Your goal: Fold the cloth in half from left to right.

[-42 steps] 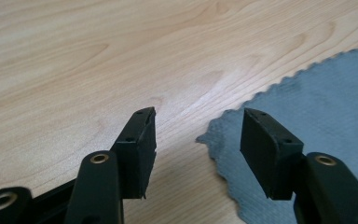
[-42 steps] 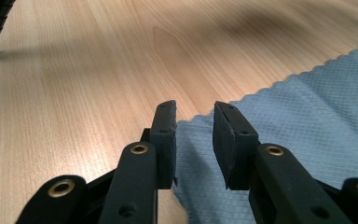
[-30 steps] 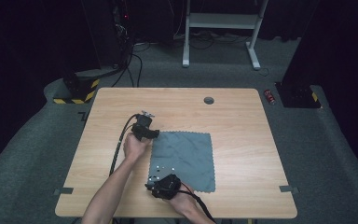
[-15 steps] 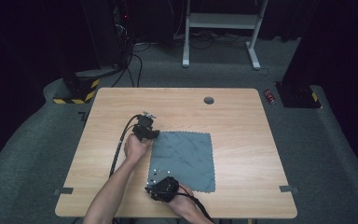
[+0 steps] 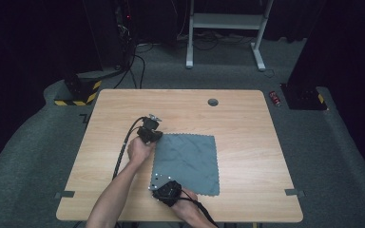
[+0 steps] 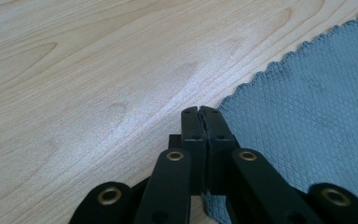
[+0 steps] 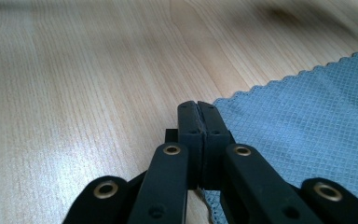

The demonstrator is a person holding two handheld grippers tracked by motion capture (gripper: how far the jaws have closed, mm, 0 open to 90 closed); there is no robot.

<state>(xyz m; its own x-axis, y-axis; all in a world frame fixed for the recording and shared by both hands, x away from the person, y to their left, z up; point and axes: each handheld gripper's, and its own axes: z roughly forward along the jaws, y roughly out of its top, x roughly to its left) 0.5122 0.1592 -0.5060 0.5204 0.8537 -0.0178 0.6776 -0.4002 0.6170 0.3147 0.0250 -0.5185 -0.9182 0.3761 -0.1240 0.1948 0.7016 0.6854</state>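
High view: a grey-blue cloth (image 5: 187, 162) lies flat on the wooden table (image 5: 237, 118), somewhat left of its middle and closer to the near edge than the far one. The left gripper (image 5: 150, 134) sits at the cloth's far-left corner, its cable looping back along the person's forearm. The right gripper (image 5: 166, 191) sits at the near-left corner, close to the table's near edge. Bare wood lies open to the right of the cloth and beyond its far edge, up to a round cable hole (image 5: 213, 101) near the far rim. Left of the cloth a narrower strip of wood runs to the table's left edge. A small red can (image 5: 275, 97) lies on the carpet off the far-right corner.

Left gripper view: the two black jaws have just been closing and now meet tip to tip, with the cloth's (image 6: 307, 116) zigzag corner caught between them; the fabric shows below the pads. The scalloped edge runs away to the upper right, and plain wood lies all along its other side.

Right gripper view: these jaws have likewise just been closing and stand pressed together on the cloth's (image 7: 303, 126) corner, a bit of the hem visible under them. Open wood stretches ahead and to one side.
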